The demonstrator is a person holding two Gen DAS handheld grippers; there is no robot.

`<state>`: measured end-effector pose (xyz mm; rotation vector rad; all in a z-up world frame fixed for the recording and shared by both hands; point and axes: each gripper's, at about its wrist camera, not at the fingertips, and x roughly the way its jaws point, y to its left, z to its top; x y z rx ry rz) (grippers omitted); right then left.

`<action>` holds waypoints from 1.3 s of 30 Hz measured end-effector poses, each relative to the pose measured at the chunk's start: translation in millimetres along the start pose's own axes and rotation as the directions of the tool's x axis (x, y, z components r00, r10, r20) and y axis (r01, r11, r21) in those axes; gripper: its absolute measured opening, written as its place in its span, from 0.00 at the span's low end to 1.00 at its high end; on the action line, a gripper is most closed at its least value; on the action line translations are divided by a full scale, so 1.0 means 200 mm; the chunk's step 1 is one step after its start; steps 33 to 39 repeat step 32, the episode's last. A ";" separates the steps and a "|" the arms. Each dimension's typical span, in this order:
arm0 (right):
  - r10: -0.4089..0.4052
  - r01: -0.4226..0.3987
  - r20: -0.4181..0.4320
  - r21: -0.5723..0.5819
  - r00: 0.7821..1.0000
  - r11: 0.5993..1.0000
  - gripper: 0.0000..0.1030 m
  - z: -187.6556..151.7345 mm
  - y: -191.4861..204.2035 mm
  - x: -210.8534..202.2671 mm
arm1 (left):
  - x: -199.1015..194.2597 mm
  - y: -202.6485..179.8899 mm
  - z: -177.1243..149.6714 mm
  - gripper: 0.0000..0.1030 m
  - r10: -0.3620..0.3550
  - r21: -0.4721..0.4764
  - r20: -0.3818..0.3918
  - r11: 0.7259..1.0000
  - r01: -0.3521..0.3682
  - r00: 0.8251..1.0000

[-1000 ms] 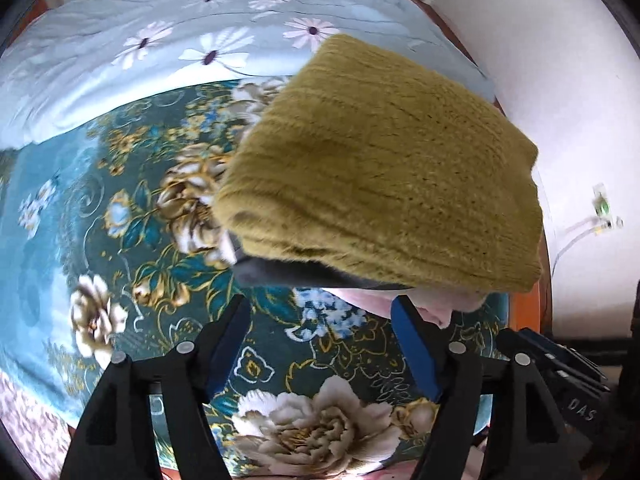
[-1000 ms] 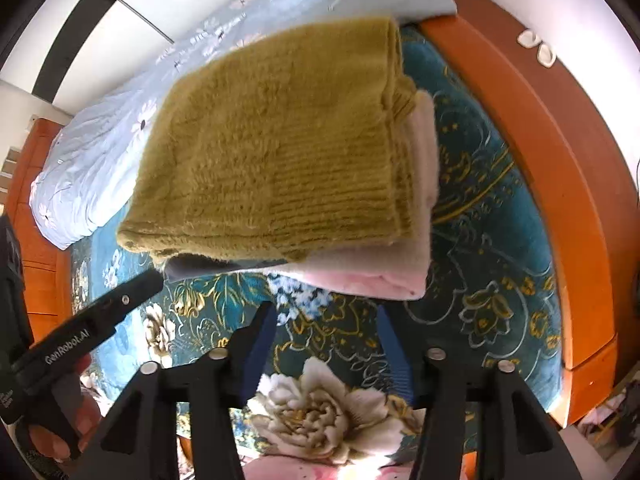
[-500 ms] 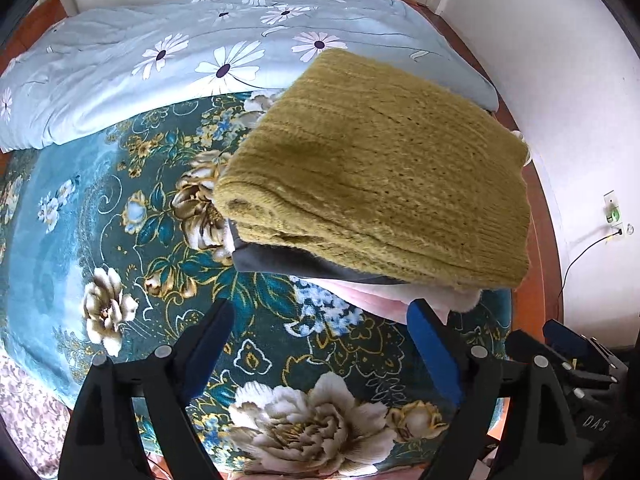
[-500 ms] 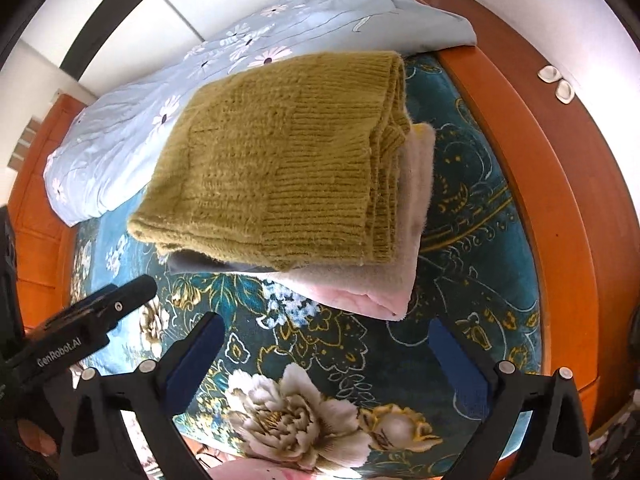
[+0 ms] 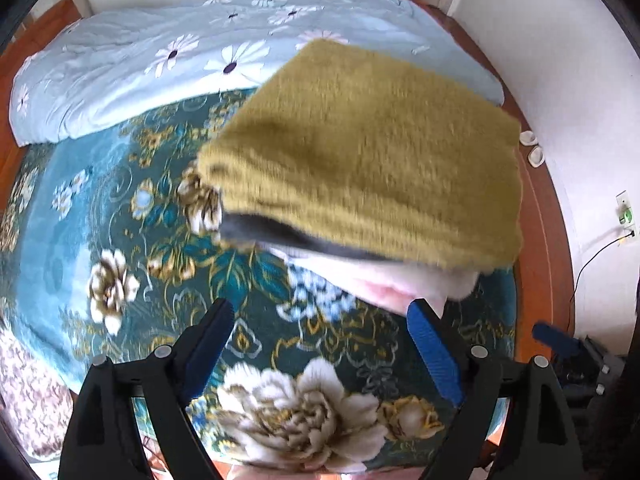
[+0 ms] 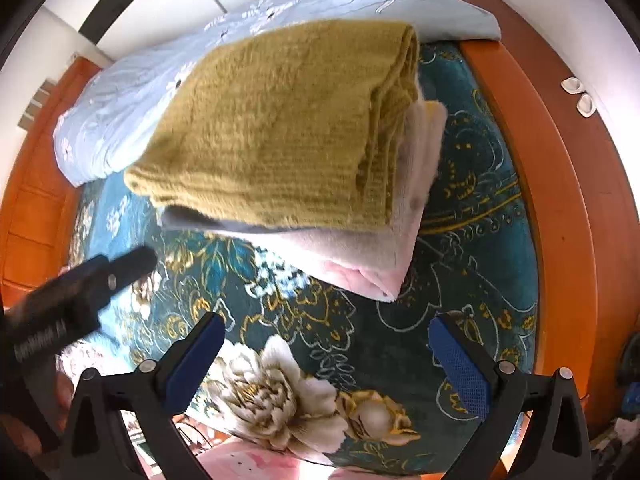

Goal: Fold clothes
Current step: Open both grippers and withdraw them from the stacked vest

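Note:
A folded mustard knit sweater lies on top of a stack, over a dark grey garment and a folded pink one, on the teal floral bedspread. The stack also shows in the right wrist view, with the sweater above the pink garment. My left gripper is open and empty, short of the stack's near edge. My right gripper is open and empty, also short of the stack. The left gripper's body shows at the left of the right wrist view.
A light blue daisy-print quilt lies bunched at the far side of the bed. An orange wooden bed frame runs along the right, next to a white wall with a socket and cable.
Both grippers have opened wider and pulled back from the stack's near edge. The stack lies where it was.

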<state>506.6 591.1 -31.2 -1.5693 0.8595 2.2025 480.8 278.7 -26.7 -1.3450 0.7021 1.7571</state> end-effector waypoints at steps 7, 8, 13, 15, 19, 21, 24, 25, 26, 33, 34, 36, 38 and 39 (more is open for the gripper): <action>-0.009 0.014 0.055 -0.074 0.998 0.997 1.00 0.02 0.04 -0.03 | -0.09 0.01 -0.02 0.86 0.025 -0.031 0.060 0.999 -0.023 0.998; -0.014 0.019 0.070 -0.080 0.997 0.997 1.00 0.02 0.04 -0.04 | -0.11 0.01 -0.01 0.86 0.022 -0.045 0.072 0.999 -0.019 0.997; -0.024 0.036 0.099 -0.123 0.995 0.992 1.00 0.05 0.07 -0.05 | -0.13 0.07 -0.05 0.86 -0.002 -0.138 0.070 0.990 0.012 0.998; -0.024 0.038 0.094 -0.146 0.995 0.989 1.00 0.06 0.09 -0.04 | -0.11 0.10 -0.07 0.86 0.007 -0.180 0.045 0.984 0.001 0.999; -0.014 0.029 0.085 -0.185 0.996 0.982 1.00 0.05 0.13 -0.04 | -0.06 0.13 -0.12 0.86 0.019 -0.215 0.001 0.977 -0.019 1.000; -0.006 0.021 0.080 -0.194 0.997 0.981 1.00 0.06 0.14 -0.03 | -0.03 0.12 -0.13 0.86 0.025 -0.210 -0.018 0.977 -0.028 1.000; -0.015 0.030 0.076 -0.198 0.997 0.980 1.00 0.08 0.14 -0.02 | 0.00 0.10 -0.13 0.86 0.046 -0.181 -0.038 0.982 -0.052 0.998; -0.021 0.036 0.078 -0.197 0.997 0.980 1.00 0.09 0.14 -0.03 | 0.00 0.09 -0.12 0.86 0.048 -0.173 -0.040 0.983 -0.054 0.998; -0.024 0.039 0.079 -0.194 0.997 0.980 1.00 0.10 0.14 -0.03 | 0.00 0.09 -0.11 0.86 0.049 -0.166 -0.040 0.985 -0.055 0.998; -0.048 0.063 0.084 -0.192 0.995 0.979 1.00 0.16 0.15 -0.02 | 0.00 0.07 -0.04 0.86 0.063 -0.125 -0.032 0.990 -0.067 0.997; -0.048 0.063 0.084 -0.192 0.995 0.979 1.00 0.16 0.15 -0.02 | 0.00 0.07 -0.04 0.86 0.063 -0.125 -0.032 0.990 -0.067 0.997; -0.048 0.063 0.084 -0.192 0.995 0.979 1.00 0.16 0.15 -0.02 | 0.00 0.07 -0.04 0.86 0.063 -0.125 -0.032 0.990 -0.067 0.997; -0.048 0.063 0.084 -0.192 0.995 0.979 1.00 0.16 0.15 -0.02 | 0.00 0.07 -0.04 0.86 0.063 -0.125 -0.032 0.990 -0.067 0.997; -0.048 0.063 0.084 -0.192 0.995 0.979 1.00 0.16 0.15 -0.02 | 0.00 0.07 -0.04 0.86 0.063 -0.125 -0.032 0.990 -0.067 0.997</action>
